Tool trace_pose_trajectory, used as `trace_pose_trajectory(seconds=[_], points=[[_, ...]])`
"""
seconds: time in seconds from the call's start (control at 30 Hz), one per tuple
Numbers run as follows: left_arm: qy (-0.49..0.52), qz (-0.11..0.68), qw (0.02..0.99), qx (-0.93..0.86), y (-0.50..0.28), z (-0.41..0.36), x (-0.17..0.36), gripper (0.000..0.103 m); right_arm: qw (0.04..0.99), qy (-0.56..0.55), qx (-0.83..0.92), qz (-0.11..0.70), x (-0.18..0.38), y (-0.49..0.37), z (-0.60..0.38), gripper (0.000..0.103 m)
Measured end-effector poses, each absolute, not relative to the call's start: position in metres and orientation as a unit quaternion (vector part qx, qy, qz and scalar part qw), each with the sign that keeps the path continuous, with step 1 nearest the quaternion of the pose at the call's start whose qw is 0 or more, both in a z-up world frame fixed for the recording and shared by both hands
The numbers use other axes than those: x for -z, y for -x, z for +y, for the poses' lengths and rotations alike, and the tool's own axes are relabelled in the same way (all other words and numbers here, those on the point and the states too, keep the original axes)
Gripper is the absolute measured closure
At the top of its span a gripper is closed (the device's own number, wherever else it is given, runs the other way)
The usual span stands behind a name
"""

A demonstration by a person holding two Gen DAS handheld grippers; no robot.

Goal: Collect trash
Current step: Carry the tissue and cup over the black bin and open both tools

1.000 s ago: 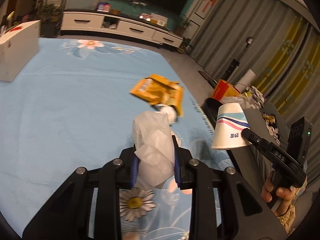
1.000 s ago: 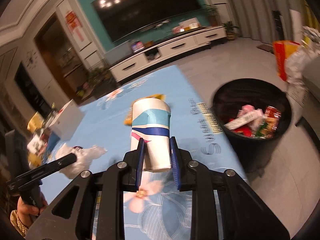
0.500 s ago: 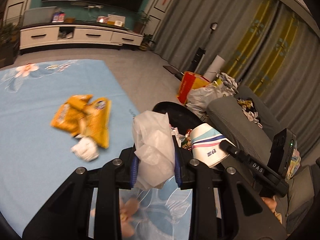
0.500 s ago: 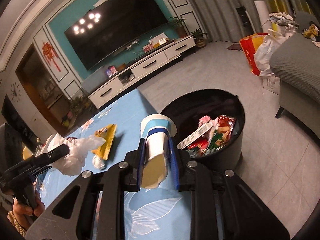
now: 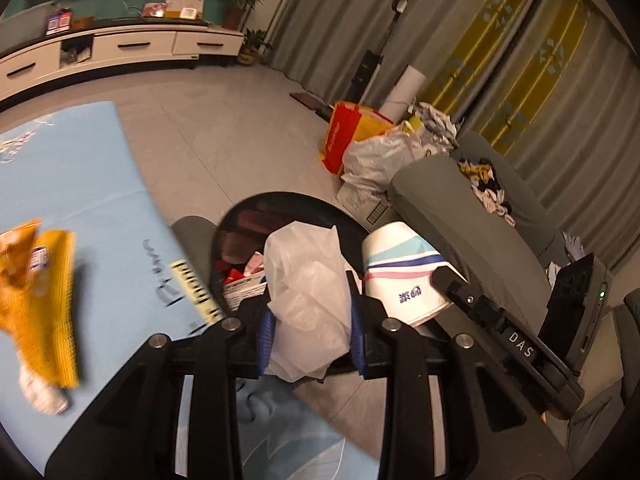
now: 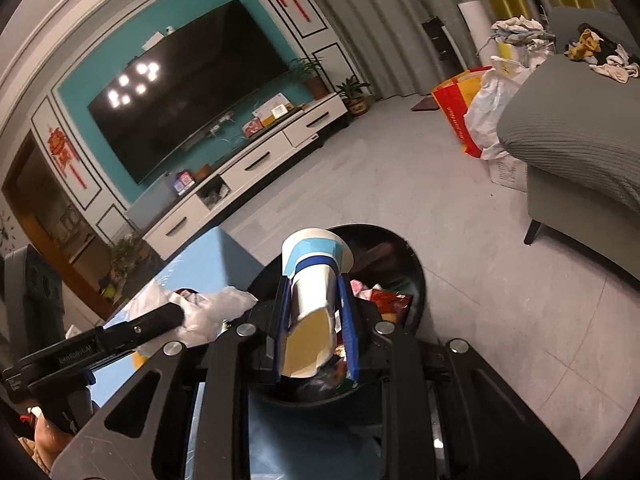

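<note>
Since a second ago both hands have swung away from the middle of the blue table cover (image 5: pixel 100 200) to its edge, so the black bin (image 6: pixel 404 264) that was off to the side now sits right under both grippers. The yellow snack bags (image 5: pixel 40 300) and the small white wad (image 5: pixel 42 394) that lay ahead of the left gripper have slid to the left edge of its view, still lying on the cover.

The bin stands on the grey floor just beside the table edge, with wrappers and packets piled inside it. A grey sofa (image 6: pixel 580 140) stands beyond it, with bags heaped near its end.

The left gripper (image 5: pixel 312 334) holds a crumpled white plastic bag (image 5: pixel 308 292) over the near side of the bin; its jaws are beginning to ease apart, yet the blue pads still press the bag on both sides.

The right gripper (image 6: pixel 314 338) is clamped on a paper cup (image 6: pixel 314 276) with blue and teal stripes, squeezing the cup's mouth flat between the pads. The cup points away from the gripper, base outward, and hangs above the bin's opening.
</note>
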State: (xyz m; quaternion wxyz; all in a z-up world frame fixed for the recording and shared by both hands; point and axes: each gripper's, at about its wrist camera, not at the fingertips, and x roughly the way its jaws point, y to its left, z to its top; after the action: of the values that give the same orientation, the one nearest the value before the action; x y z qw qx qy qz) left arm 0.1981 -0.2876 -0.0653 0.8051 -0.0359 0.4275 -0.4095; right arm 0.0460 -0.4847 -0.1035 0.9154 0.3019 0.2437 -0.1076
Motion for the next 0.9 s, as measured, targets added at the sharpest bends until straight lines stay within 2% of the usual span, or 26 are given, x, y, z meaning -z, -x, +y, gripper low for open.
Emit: trace_pose_trajectory(seconds=[0.1,0.13,0.17,0.2,0.47,0.77,0.9], points=[[0.030,0.436,0.803,0.406,-0.204,-0.304,0.077,0.049,0.906,-0.319,0.105,0.257,0.121,-0.057,-0.496,0.072],[0.026,0.437,0.805,0.401,-0.206,-0.307,0.080,0.040,0.902,-0.328,0.105,0.261,0.126,-0.059,-0.498,0.066],[0.024,0.438,0.808,0.394,-0.207,-0.308,0.083,0.035,0.892,-0.345,0.112,0.269,0.136,-0.060,-0.503,0.053],[0.027,0.442,0.807,0.392,-0.209,-0.309,0.086,0.035,0.887,-0.354,0.118,0.271,0.141,-0.059,-0.506,0.048],[0.050,0.457,0.807,0.369,-0.194,-0.264,0.094,0.017,0.884,-0.375,0.123,0.252,0.136,-0.024,-0.503,0.047],[0.095,0.467,0.833,0.281,-0.166,-0.148,0.082,0.012,0.896,-0.342,0.078,0.273,0.116,-0.007,-0.461,0.043],[0.110,0.478,0.847,0.203,-0.160,-0.089,0.090,0.011,0.895,-0.324,0.048,0.302,0.116,-0.015,-0.428,0.037]])
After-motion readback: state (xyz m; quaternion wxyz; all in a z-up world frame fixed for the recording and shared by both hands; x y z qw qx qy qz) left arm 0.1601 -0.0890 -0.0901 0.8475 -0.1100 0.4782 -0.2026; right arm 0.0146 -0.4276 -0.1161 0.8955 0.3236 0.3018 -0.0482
